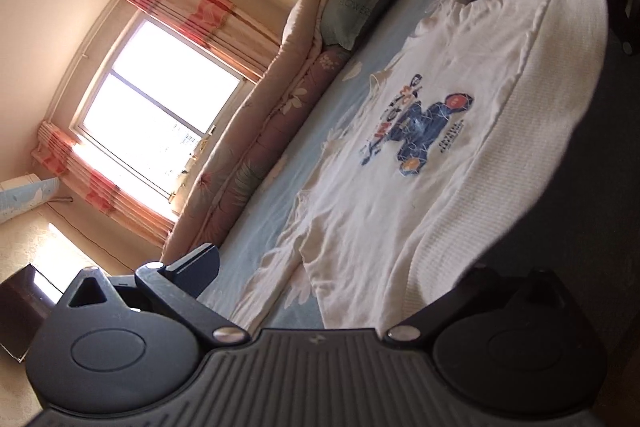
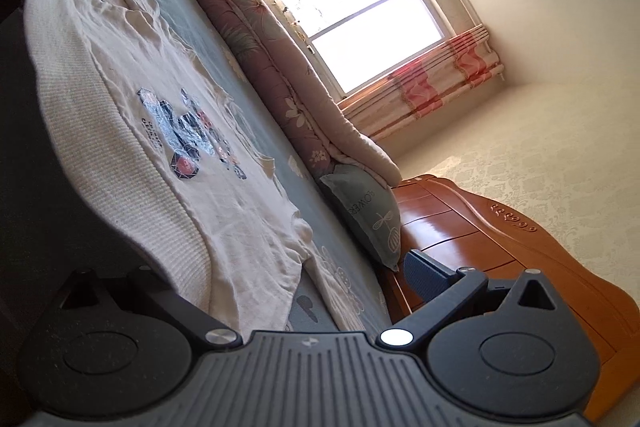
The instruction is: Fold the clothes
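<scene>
Bed [image 1: 304, 131] is carrying a cream printed shirt [image 1: 420, 163], lying flat. I am holding my left gripper [image 1: 340, 279] and right gripper [image 2: 280, 275] spread wide at its ribbed hem.

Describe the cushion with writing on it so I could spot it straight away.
Start at the glossy wooden headboard at the end of the bed. The grey-green cushion leans against it, beside the long rolled floral quilt. Unlike the quilt, it is plain-coloured, with pale lettering and a line-drawn flower.
</scene>
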`<state>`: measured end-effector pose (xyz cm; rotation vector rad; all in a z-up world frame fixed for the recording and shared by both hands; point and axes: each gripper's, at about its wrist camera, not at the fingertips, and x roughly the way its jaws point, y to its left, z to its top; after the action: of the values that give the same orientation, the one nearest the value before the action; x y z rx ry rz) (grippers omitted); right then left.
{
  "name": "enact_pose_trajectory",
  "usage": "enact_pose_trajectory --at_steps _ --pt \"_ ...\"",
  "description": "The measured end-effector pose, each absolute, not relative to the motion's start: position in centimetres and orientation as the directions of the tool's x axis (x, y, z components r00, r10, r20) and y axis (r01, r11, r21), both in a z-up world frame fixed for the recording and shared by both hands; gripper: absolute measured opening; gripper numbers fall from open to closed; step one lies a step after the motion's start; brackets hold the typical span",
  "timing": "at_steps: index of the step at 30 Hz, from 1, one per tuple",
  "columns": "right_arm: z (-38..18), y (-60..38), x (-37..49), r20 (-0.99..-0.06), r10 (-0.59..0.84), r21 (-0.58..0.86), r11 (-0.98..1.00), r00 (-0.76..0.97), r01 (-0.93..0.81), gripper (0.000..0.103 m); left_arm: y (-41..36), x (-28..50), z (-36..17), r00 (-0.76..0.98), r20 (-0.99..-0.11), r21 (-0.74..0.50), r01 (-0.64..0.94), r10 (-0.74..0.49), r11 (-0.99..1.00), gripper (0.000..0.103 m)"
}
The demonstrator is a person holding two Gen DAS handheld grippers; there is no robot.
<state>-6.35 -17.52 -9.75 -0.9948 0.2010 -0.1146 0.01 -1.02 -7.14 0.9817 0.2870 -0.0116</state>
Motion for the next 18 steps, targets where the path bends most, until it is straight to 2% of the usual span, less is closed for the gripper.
enact_pose_trajectory --at_steps 4,11,18 --pt "-9.5 -17.5 -5.7 -0.09 -0.192 -0.855 0.519 0.977 0.024 0.103 -1.1 1.0 -6.5 0.963 -0.246 0.826 0.151 0.106 0.543 0.103" --pt "-8.9 -17.7 -3.1 -0.095 -0.187 -0.871 0.491 0.978 0.009 0.103 -1.1 4.0 -5.8 0.958 -0.276 0.833 0.199 0.075 0.517 0.103" --pt "-8.3 -17.9 -0.3 -0.095 -0.204 -0.873 0.488 0.974 0.017 0.103 -1.2 6.4 -5.3 0.961 -0.266 0.825 0.188 0.073 0.533 0.103"
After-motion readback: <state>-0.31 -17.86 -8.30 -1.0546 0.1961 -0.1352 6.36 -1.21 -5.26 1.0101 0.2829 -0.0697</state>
